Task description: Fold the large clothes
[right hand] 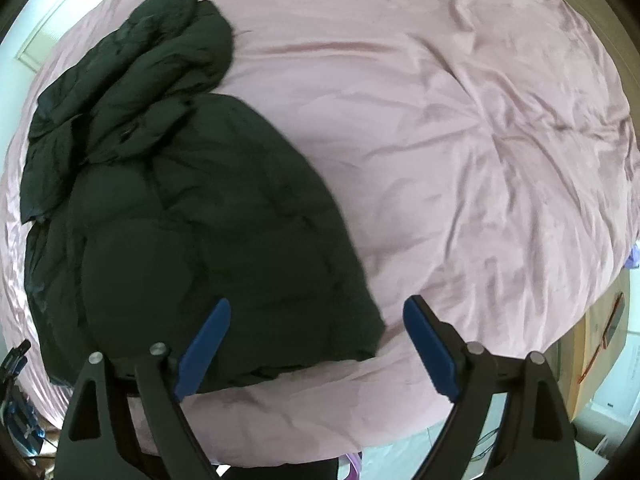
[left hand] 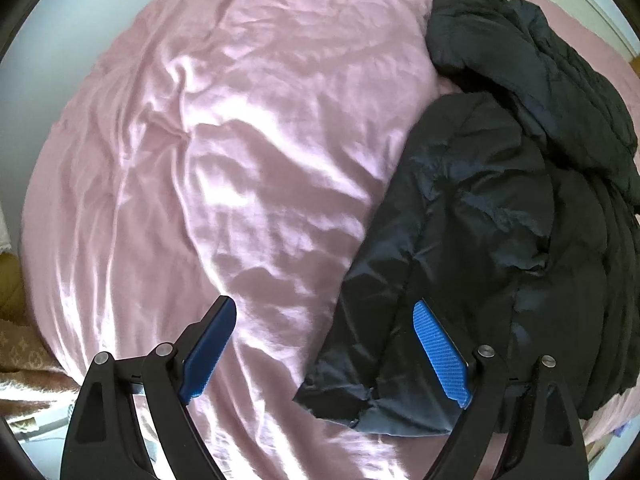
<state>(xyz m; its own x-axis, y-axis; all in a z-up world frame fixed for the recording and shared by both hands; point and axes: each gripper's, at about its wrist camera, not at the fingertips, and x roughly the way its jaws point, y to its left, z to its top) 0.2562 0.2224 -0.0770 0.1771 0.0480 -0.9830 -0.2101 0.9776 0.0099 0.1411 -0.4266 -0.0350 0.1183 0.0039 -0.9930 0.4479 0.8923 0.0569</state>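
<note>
I found both blue-padded grippers, left [left hand: 324, 344] and right [right hand: 316, 344], gaping empty over the black quilted puffer jacket [right hand: 192, 216]; pinching the hem corners squarely seemed best.

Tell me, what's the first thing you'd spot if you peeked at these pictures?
The big black puffy jacket jumps out first, lying rumpled on the shiny pink bedsheet, with one part bunched up at its far end. Next come the blue-padded tongs at the bottom: the left tongs gape open over the jacket's near edge, and the right tongs gape open above its near corner.
</note>
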